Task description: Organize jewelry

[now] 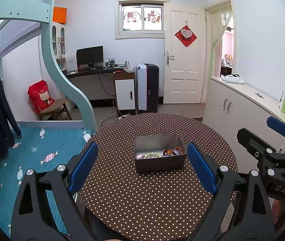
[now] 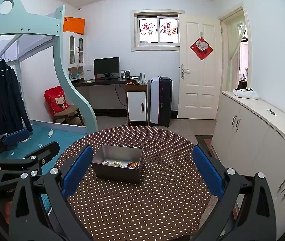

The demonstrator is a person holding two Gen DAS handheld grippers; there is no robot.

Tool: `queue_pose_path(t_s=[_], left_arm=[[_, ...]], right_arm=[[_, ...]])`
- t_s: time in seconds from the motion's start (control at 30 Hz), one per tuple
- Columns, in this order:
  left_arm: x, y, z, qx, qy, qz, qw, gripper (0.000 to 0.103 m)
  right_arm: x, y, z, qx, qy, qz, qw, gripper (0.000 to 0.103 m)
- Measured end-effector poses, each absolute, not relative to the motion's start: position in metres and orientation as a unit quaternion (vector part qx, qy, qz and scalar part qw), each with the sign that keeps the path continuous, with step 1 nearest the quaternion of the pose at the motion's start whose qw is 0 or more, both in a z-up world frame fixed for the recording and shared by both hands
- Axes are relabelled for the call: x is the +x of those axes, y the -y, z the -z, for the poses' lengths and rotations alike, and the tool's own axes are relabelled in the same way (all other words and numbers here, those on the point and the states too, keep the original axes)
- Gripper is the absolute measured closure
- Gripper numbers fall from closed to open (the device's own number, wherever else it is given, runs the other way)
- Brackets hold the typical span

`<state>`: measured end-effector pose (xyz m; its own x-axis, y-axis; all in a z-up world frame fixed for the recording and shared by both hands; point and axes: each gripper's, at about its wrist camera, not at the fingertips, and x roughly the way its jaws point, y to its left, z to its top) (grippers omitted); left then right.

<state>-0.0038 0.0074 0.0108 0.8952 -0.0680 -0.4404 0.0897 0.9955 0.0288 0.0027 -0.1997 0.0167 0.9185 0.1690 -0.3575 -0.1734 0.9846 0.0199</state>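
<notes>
Blue-padded fingers of the left gripper stand wide apart in the foreground, holding nothing, with the tin framed between them farther out on the table. From the other side, the right gripper is likewise spread wide and empty, the tin sitting just inside its left finger.

That open metal tin stands near the middle of the round, polka-dot table. Jewelry lies along its floor: a pale bead bracelet toward the left and a dark red bead bracelet toward the right, with a small pinkish piece at the left corner, too small to identify. The cloth around the tin shows no loose pieces in either view.

By this evidence the sorting looks finished or nearly so: every visible piece is already in the tin, and neither tool is reaching for anything. No lid is in sight, so whether closing remains cannot be told.

Beyond the table lie a blue bed, a desk with monitor, a suitcase and a white door.
</notes>
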Motion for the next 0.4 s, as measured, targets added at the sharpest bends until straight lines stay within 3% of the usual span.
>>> queue_pose_path(t_s=[0.4], left_arm=[[-0.0002, -0.0081, -0.0108, 0.025, -0.233, 0.042, 0.971, 0.013]], right_arm=[[0.0043, 0.1988, -0.018, -0.004, -0.186, -0.088, 0.979, 0.007]])
